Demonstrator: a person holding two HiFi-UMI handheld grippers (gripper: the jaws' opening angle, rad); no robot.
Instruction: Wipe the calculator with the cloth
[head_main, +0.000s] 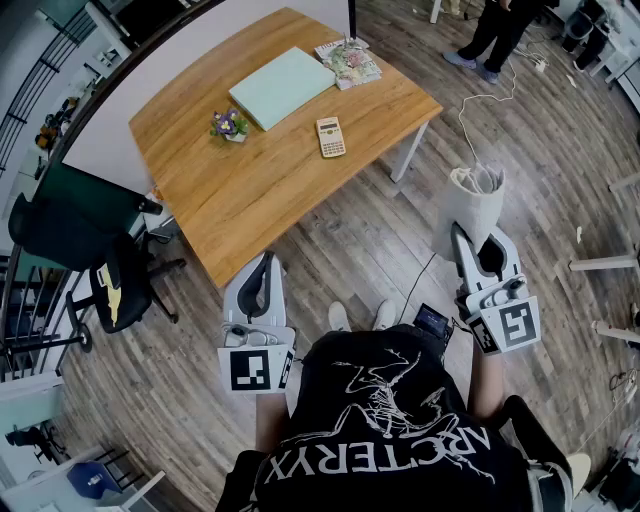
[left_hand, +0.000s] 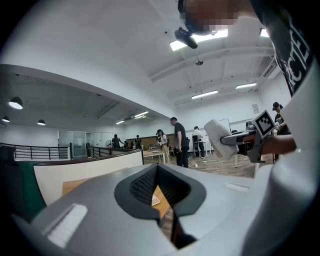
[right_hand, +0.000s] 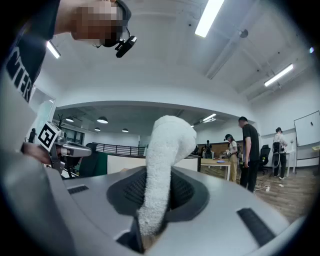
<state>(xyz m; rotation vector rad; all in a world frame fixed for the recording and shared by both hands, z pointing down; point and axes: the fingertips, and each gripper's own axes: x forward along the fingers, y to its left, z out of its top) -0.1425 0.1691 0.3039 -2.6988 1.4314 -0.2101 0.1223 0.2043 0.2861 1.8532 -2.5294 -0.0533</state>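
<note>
Closest to me is my black shirt (head_main: 390, 430), and its white print reads "ARC'TERYX" with a skeleton drawing above it. I hold the 2 tools low in front of my body. My left gripper (head_main: 262, 272) has its jaws drawn together on nothing; through the thin slit between them I see only a piece of the table. My right gripper (head_main: 484, 250) is clenched on the white cloth (head_main: 474, 200), which stands up out of the jaws as a thick roll. The table (head_main: 250, 195) is well apart from both tools, across the wood floor. The calculator (head_main: 331, 137) lies flat on it, near the right edge, between a small flower pot (head_main: 230, 125) and a stack of printed magazines (head_main: 349, 62); a pale green folder (head_main: 281, 86) lies just behind it. Its key labels are too small to read. I judge the wiping is not begun: this is the approach. Next I must step to the table and bring the cloth down on the calculator, maybe steadying it with the left tool.
</note>
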